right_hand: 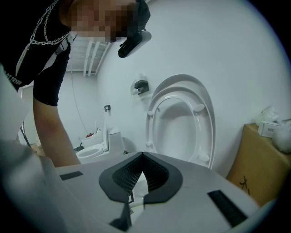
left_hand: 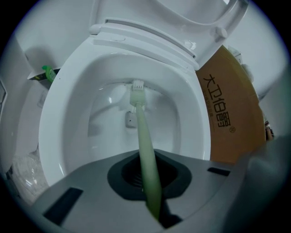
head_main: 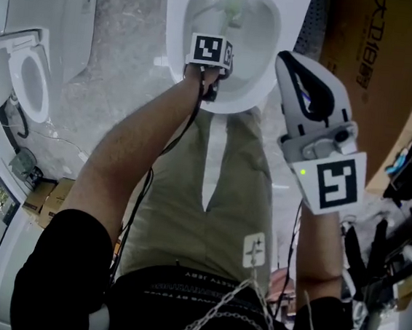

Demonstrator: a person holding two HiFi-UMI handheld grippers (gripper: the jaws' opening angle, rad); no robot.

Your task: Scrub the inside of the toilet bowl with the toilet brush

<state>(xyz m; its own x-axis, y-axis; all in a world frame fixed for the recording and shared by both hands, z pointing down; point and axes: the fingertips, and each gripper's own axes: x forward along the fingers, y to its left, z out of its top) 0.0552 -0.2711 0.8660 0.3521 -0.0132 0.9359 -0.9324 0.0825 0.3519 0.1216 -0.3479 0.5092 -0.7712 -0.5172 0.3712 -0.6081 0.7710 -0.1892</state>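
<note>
The white toilet bowl point(head_main: 231, 97) is at the top centre of the head view, with its seat and lid point(right_hand: 182, 119) raised. My left gripper point(head_main: 215, 65) hangs over the bowl's front rim, shut on the pale green toilet brush point(left_hand: 144, 145). The handle runs out from between the jaws, and the white bristle head point(left_hand: 137, 92) rests low on the bowl's back wall point(left_hand: 104, 91), just above the drain. My right gripper point(head_main: 288, 65) is held up to the right of the bowl, away from it. Its jaws point(right_hand: 142, 159) are shut with nothing between them.
A large cardboard box point(head_main: 378, 61) stands tight against the bowl's right side. Other white toilets point(head_main: 24, 83) stand on the floor to the left, with a green bottle point(left_hand: 47, 73) near the wall. Cables and dark gear point(head_main: 394, 254) lie at the right. The person's legs point(head_main: 210, 198) stand before the bowl.
</note>
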